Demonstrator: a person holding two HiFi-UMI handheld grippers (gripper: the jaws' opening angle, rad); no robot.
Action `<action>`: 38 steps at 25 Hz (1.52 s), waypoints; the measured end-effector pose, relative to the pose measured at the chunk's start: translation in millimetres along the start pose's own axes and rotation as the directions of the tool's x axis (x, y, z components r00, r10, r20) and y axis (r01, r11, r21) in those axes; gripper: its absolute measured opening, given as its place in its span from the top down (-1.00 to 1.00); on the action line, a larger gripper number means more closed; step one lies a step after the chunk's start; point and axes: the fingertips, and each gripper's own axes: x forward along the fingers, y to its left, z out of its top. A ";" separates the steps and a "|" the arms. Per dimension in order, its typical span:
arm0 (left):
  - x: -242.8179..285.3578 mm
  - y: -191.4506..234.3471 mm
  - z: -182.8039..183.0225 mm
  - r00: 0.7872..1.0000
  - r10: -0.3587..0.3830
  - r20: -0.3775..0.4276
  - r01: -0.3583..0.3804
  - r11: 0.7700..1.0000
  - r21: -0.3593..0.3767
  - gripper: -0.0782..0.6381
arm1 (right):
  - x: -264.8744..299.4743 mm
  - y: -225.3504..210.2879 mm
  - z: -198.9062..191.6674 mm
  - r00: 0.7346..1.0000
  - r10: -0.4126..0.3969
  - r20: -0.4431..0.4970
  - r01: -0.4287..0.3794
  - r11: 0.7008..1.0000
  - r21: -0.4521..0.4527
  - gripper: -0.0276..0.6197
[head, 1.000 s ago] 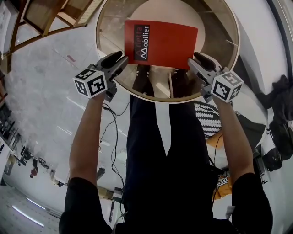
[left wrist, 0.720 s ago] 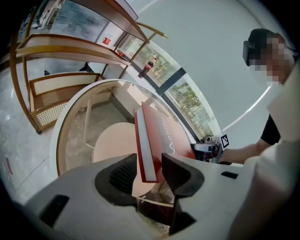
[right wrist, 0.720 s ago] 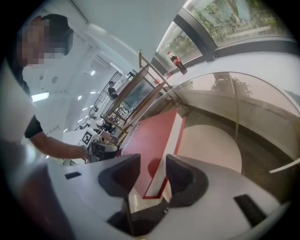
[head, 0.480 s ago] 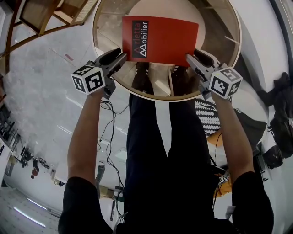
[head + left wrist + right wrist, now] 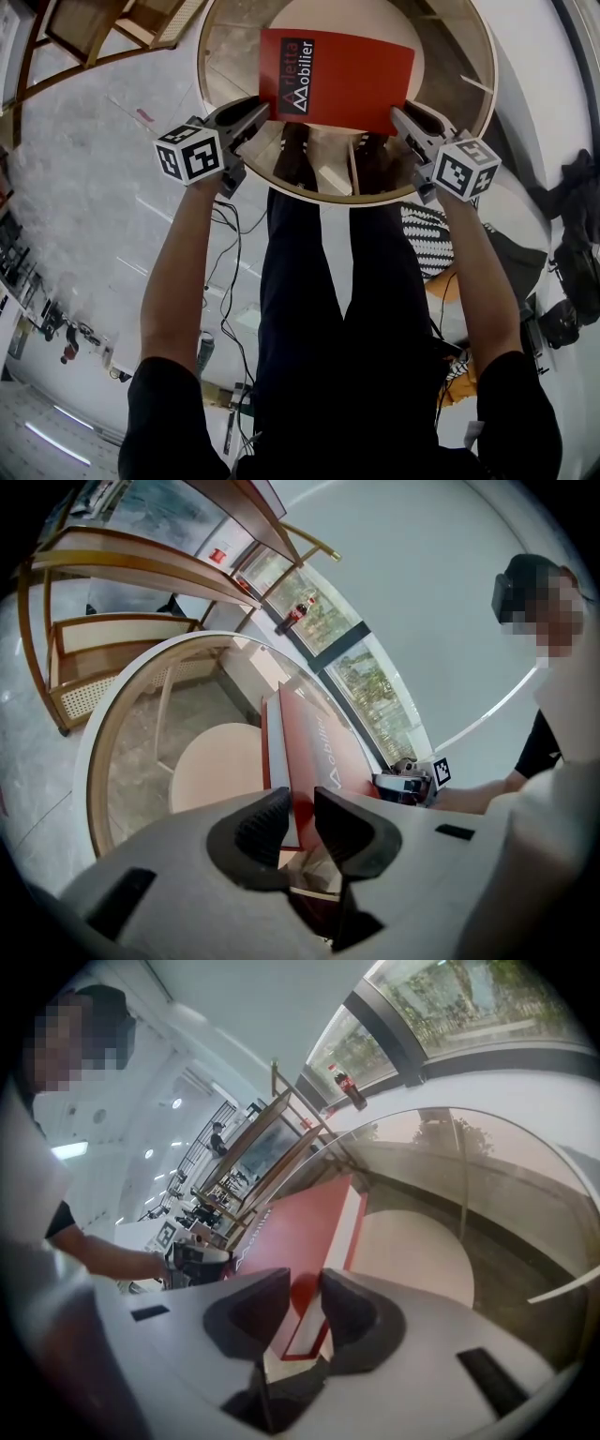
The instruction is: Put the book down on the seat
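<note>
Round cream seat point(image 5: 342, 13), wooden hoop frame point(image 5: 201, 75) around it, pale marbled floor point(image 5: 103, 178), black cables point(image 5: 228, 281) on it

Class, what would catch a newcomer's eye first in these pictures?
The red book stands out at the top centre of the head view, over the pale round seat. The left gripper and right gripper, whose jaws have just been closing, pinch its near corners.

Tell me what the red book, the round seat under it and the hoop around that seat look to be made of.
The book: smooth card or coated-paper cover with a slight sheen, and white paper page edges showing. The seat: a pale, even, matte disc, perhaps painted wood or laminate; the look leaves it open. The hoop: probably light bent wood, judging by its tan colour and thin curved band.
</note>
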 end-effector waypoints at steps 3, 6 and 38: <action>-0.7 -0.9 -0.5 1.000 0.001 -0.014 -0.001 1.000 0.010 0.50 | -2.8 4.0 5.1 1.000 -0.009 0.003 0.009 1.000 -0.027 0.55; -5.7 -9.7 5.8 1.000 -0.015 -0.012 0.015 1.000 0.004 0.50 | -10.4 13.4 21.4 1.000 -0.011 0.026 0.012 0.999 -0.047 0.55; -314.9 -333.1 357.6 0.816 -0.305 0.490 0.050 0.884 0.466 0.51 | -258.4 394.5 407.4 0.788 0.169 0.592 0.206 0.834 -0.512 0.56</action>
